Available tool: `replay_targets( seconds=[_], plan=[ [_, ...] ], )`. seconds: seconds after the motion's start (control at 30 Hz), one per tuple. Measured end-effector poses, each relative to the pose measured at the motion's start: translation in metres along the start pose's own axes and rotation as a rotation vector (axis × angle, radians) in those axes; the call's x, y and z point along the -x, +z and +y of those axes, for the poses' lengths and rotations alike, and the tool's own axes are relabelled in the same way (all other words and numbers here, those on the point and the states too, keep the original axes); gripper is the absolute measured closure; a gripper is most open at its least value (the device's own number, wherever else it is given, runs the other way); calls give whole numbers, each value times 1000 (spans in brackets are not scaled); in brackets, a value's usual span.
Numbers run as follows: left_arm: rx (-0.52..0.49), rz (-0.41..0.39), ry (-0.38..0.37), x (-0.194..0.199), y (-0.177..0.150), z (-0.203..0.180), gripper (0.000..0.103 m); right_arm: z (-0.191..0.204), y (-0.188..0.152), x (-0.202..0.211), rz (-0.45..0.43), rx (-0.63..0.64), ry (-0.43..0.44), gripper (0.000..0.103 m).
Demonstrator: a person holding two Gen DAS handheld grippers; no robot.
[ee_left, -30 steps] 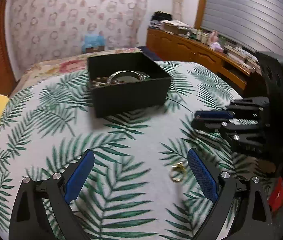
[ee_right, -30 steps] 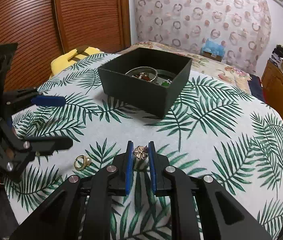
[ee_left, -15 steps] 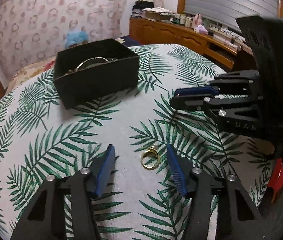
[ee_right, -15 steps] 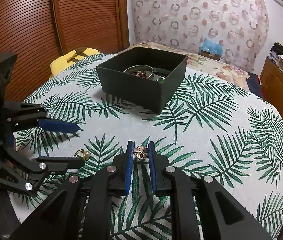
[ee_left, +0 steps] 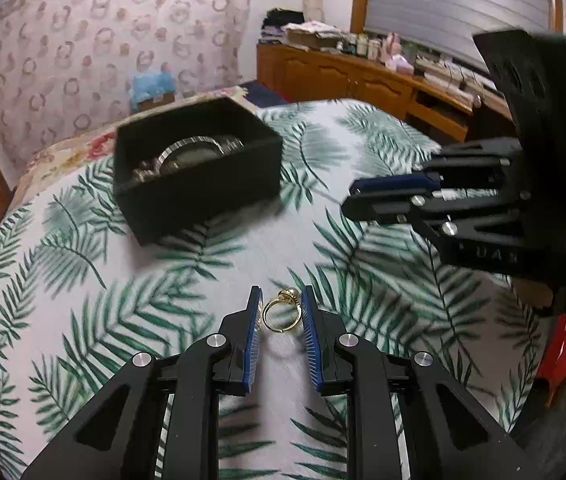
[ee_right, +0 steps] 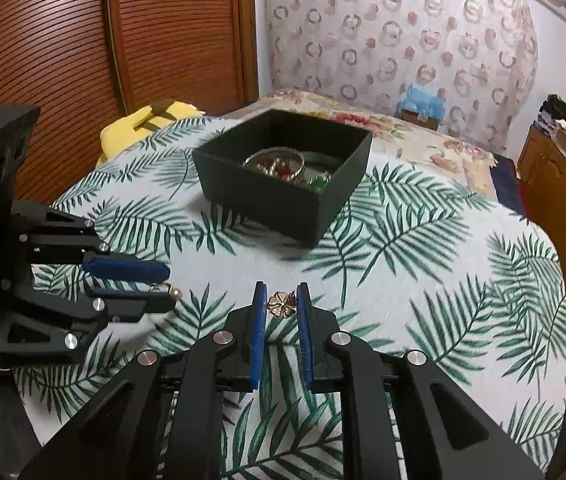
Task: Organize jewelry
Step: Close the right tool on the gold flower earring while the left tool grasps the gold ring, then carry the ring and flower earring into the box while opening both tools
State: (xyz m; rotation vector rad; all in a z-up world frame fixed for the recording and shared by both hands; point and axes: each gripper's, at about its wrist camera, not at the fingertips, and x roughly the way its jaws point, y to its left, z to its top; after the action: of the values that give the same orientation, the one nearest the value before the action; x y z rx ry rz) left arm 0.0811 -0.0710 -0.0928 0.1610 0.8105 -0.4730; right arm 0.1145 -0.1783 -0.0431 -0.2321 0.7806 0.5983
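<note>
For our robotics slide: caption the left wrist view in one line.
Left gripper closing around a gold pearl ring on the palm-leaf cloth, black jewelry box beyond.

Leaf-print cloth (ee_right: 423, 280), wood cabinet (ee_left: 343, 76), maybe yellow cushion (ee_right: 131, 132)

The right gripper (ee_right: 281, 304) pinches a small gold flower-shaped piece (ee_right: 281, 305) above the palm-leaf cloth (ee_right: 423, 280). At left, the left gripper (ee_right: 169, 282), its jaws just closing, holds a gold ring (ee_right: 171, 290). Behind them stands a black box (ee_right: 267, 196) of jewelry.

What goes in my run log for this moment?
left gripper: just closing around gold ring | right gripper: shut on flower earring | black box: holds jewelry
</note>
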Motion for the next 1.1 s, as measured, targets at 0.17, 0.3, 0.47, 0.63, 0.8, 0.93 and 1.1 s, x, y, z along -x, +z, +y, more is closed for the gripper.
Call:
replay_targets(
  seconds=[0.17, 0.3, 0.47, 0.63, 0.8, 0.93, 1.1],
  plan=[
    [21, -40, 16, 8, 16, 11, 84, 0, 18, 5, -26, 18, -8, 86],
    [32, -66, 38, 12, 28, 21, 84, -2, 35, 4, -48, 14, -3, 86],
    [42, -91, 62, 16, 41, 32, 84, -5, 54, -4, -58, -7, 8, 86],
    [51, -104, 73, 17, 49, 39, 84, -9, 71, -14, -68, -24, 6, 86],
    [60, -106, 88, 16, 53, 46, 84, -17, 82, -26, -69, -63, 18, 86],
    [70, -105, 101, 14, 55, 51, 84, -19, 86, -34, -66, -63, 20, 86],
    [81, -103, 112, 11, 59, 55, 84, -21, 91, -41, -65, -63, 21, 86]
  ],
)
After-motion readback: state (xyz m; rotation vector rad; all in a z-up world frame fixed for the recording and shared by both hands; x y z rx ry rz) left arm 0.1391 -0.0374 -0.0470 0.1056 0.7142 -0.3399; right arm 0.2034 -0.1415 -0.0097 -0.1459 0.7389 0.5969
